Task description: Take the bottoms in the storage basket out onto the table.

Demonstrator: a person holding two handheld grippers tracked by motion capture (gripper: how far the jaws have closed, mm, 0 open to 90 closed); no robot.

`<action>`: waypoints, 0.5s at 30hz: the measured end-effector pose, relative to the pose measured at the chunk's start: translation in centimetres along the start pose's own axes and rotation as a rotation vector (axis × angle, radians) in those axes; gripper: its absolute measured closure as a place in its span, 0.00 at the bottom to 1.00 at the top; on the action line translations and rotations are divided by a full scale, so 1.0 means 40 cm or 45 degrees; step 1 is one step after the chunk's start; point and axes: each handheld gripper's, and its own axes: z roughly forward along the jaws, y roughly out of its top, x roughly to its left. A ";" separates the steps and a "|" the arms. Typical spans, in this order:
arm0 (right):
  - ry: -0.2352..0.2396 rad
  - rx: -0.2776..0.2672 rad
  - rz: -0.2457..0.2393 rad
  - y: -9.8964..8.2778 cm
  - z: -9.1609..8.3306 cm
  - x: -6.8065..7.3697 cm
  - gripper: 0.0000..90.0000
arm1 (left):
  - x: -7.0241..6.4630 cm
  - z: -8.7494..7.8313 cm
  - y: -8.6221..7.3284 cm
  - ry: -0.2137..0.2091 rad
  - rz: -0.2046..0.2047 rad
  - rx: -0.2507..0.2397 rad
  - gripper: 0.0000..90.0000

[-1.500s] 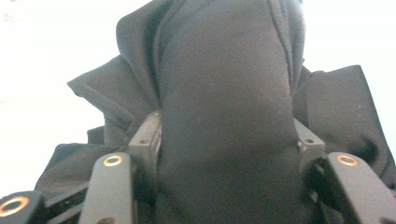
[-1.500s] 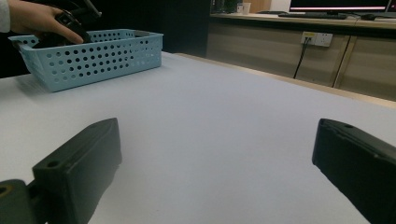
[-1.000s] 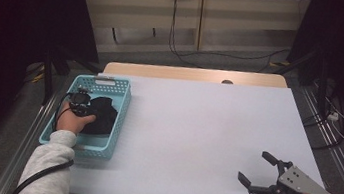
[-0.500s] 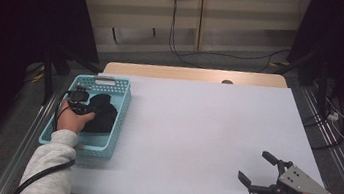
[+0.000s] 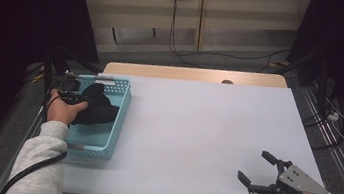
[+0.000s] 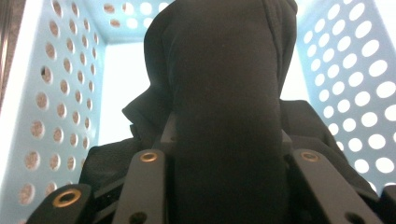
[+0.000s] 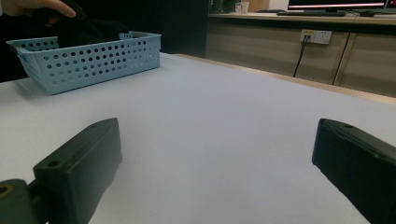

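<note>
Two risks stand out to me from the high view. My left gripper (image 5: 80, 99) sits inside the blue basket (image 5: 119, 120) at the table's (image 5: 205, 131) left edge, its fingers just closed in on a bunched black cloth (image 5: 97, 110). If I lift it out with part of the cloth draped over the basket wall or snagged on a hole, I judge the light basket could tip or slide toward the table edge. The left hand (image 5: 60, 108) comes in low from the side, sleeve along the basket's near corner, wrist roughly level.

In the left gripper view, the cloth (image 6: 229, 116) bulges up thick between the jaws and spills past them, with the perforated basket walls (image 6: 355, 93) on both sides. The pinch looks to be on a fold, so I'd guess the rest may slip free or drag.

From the right gripper view, the fingers (image 7: 79, 163) stand wide apart with bare table between them, holding nothing; the basket (image 7: 88, 60) is well off, with the cloth (image 7: 88, 29) showing above its rim. In the high view my right gripper (image 5: 263, 177) hovers near the table's front right corner, pointing left and level, too far away to steady the basket.
</note>
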 end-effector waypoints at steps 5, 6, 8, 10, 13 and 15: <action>-0.006 0.006 0.006 -0.002 -0.001 -0.003 0.01 | -0.008 -0.030 0.027 0.004 0.001 -0.053 0.70; -0.008 0.003 0.002 -0.001 -0.002 -0.004 0.01 | -0.011 -0.038 0.032 0.006 -0.001 -0.067 0.70; -0.007 -0.002 -0.002 -0.002 -0.002 -0.004 0.01 | -0.014 -0.052 0.040 -0.004 0.004 -0.082 0.70; -0.005 0.000 -0.003 -0.002 -0.002 -0.004 0.01 | -0.013 -0.065 0.047 -0.021 0.012 -0.111 0.70; -0.001 0.001 0.001 -0.001 -0.001 -0.003 0.01 | -0.016 -0.081 0.054 -0.045 -0.014 -0.141 0.70; -0.004 0.009 0.001 -0.002 0.000 -0.002 0.01 | -0.016 -0.091 0.057 -0.065 -0.006 -0.138 0.70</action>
